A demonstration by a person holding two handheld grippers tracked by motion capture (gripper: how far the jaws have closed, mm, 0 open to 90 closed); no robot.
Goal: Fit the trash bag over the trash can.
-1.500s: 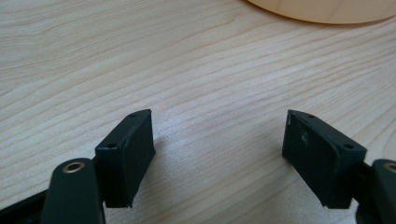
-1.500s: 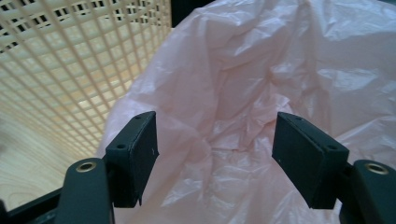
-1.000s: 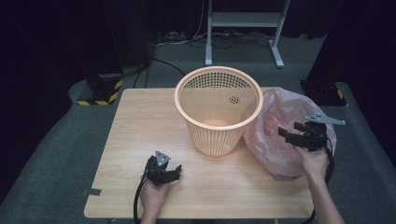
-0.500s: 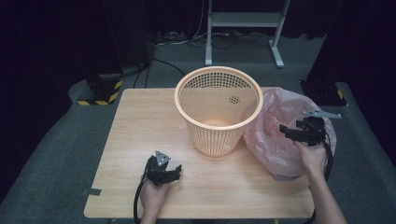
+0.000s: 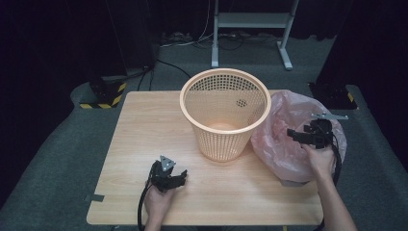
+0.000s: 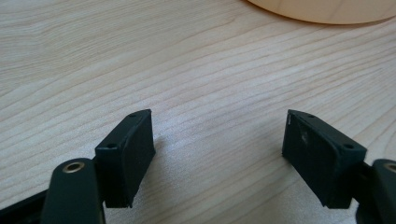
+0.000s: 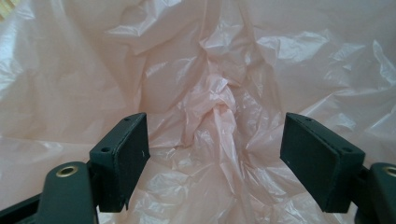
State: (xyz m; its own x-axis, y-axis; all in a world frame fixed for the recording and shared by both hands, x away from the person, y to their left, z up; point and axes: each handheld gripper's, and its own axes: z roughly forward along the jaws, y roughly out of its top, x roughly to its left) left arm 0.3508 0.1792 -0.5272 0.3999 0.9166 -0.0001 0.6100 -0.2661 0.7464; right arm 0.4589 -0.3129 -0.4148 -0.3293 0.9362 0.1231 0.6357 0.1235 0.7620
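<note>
No brand, label or writing could be read on anything in view. The table (image 5: 144,125) was light wood-grain laminate, standing on dark grey carpet in a dim room hung with black curtains. Behind it stood a grey metal stand (image 5: 250,29) with cables trailing across the floor, and black blocks edged in yellow-and-black hazard tape (image 5: 103,94) lay by the far left corner. A strip of grey tape (image 5: 95,198) marked the table's near left edge.

An orange perforated plastic wastebasket (image 5: 224,113) stood upright at the table's middle. Just beside it, on the right end of the table and touching its side, lay a crumpled translucent pink plastic bag (image 5: 281,144).

The right gripper (image 7: 215,154) hovered over the bag with its jaws spread wide, nothing between them but wrinkled pink film beyond. The left gripper (image 6: 217,149) sat low over bare wood near the front edge, its jaws also wide apart and empty, the basket's base at the top of its view.
</note>
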